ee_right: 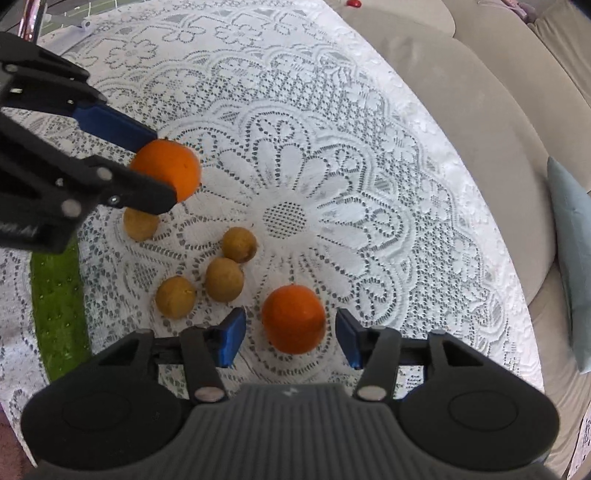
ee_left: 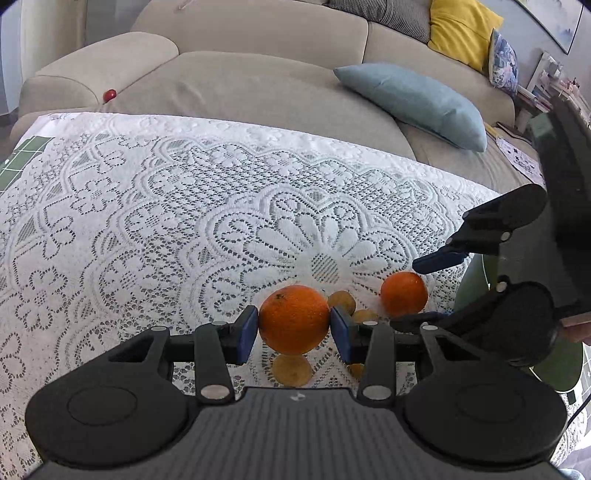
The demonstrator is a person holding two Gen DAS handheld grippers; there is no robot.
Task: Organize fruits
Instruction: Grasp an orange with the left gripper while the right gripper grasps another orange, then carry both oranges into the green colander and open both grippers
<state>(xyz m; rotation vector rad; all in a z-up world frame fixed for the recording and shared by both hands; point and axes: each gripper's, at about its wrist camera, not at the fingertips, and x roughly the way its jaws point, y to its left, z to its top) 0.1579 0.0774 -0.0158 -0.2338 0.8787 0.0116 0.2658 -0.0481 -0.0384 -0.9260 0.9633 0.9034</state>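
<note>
My left gripper (ee_left: 293,325) is shut on an orange (ee_left: 293,319), with both blue pads pressed against its sides. The right wrist view shows the same grip at upper left: left gripper (ee_right: 159,170), held orange (ee_right: 170,173). A second orange (ee_right: 293,319) lies on the lace cloth between the pads of my right gripper (ee_right: 290,339), which is open with a gap on each side. In the left wrist view that orange (ee_left: 403,293) sits between the right gripper's fingers (ee_left: 437,260). Several small brown fruits (ee_right: 224,278) lie on the cloth between the two oranges.
The white lace tablecloth (ee_left: 147,206) covers a round table. A beige sofa (ee_left: 258,74) runs along its far edge, with a blue cushion (ee_left: 413,99), a yellow cushion (ee_left: 458,29) and a small red object (ee_left: 109,95). A green mat (ee_right: 55,295) shows at the cloth's left.
</note>
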